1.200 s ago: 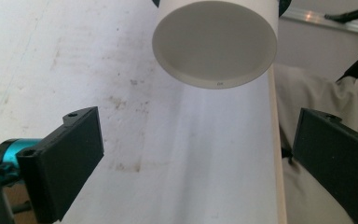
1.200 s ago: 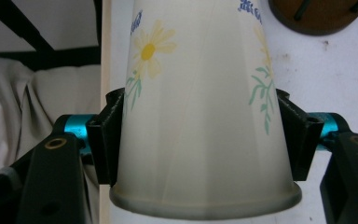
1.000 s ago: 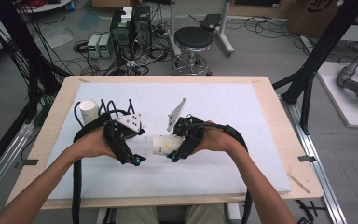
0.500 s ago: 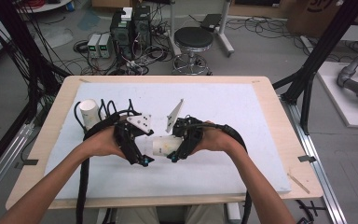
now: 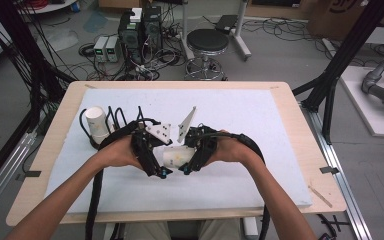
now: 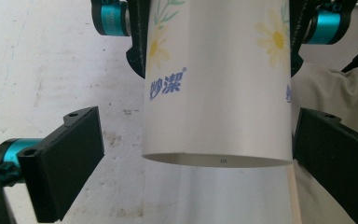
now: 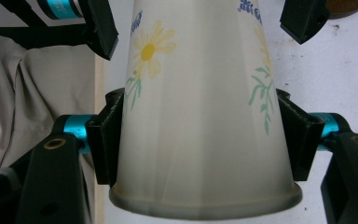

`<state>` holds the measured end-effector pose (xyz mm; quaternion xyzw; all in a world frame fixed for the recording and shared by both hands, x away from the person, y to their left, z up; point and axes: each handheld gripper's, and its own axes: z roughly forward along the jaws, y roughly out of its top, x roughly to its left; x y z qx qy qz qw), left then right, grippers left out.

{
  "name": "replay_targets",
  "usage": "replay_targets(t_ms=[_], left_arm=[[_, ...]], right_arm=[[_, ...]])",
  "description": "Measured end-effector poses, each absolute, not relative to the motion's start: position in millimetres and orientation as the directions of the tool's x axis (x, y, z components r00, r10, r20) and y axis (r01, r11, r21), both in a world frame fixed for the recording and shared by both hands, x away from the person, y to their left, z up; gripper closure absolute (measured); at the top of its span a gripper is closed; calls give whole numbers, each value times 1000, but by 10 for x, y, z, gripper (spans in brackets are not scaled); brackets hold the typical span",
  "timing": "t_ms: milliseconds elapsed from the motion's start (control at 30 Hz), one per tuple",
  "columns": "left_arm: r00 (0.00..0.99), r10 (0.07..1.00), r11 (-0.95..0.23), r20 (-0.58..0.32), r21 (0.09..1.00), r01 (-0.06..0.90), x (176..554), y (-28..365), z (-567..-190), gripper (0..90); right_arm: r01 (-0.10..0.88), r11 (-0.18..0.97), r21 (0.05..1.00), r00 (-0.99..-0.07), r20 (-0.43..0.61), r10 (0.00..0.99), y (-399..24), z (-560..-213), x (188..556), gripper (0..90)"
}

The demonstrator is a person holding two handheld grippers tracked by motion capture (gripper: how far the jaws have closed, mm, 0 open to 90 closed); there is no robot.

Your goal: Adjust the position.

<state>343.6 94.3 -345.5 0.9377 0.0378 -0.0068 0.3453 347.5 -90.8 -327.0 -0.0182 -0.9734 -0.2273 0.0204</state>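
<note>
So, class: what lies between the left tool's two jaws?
The flowered paper cup, its base end; the jaws stand apart from it, seen in the left gripper view.

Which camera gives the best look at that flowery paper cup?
The left gripper view: the cup shows its daisies, blue lettering and base rim sharply. The right gripper view shows it from the rim end, clamped between black jaws, with the lettering cut off. The high view shows it small, between both grippers.
</note>
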Motion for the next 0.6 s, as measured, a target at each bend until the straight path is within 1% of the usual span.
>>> replay_targets(t_ms=[100, 133, 167, 267, 367, 467, 600], left_arm=[[997, 62, -756, -45, 650, 76, 3447, 937, -3467, 34], [997, 56, -752, -51, 655, 75, 3447, 937, -3470, 81], [998, 46, -756, -52, 651, 68, 3446, 932, -3475, 170], [998, 40, -754, -54, 653, 66, 3443, 929, -3475, 181], [998, 26, -750, -60, 659, 59, 3446, 926, -3476, 240], [998, 9, -750, -68, 659, 52, 3448, 926, -3478, 333], [997, 8, -751, -73, 658, 54, 3451, 933, -3483, 352]], right_arm=[[42, 895, 443, -999, 48, 23, -906, -3270, 3474, 299], [42, 895, 444, -999, 48, 22, -905, -3270, 3474, 299], [38, 894, 446, -999, 49, 18, -903, -3273, 3477, 299], [39, 895, 445, -999, 49, 19, -904, -3277, 3477, 299], [41, 894, 447, -999, 50, 20, -903, -3275, 3478, 299], [37, 895, 445, -999, 51, 16, -895, -3283, 3478, 299], [35, 896, 443, -998, 55, 12, -889, -3290, 3480, 300]])
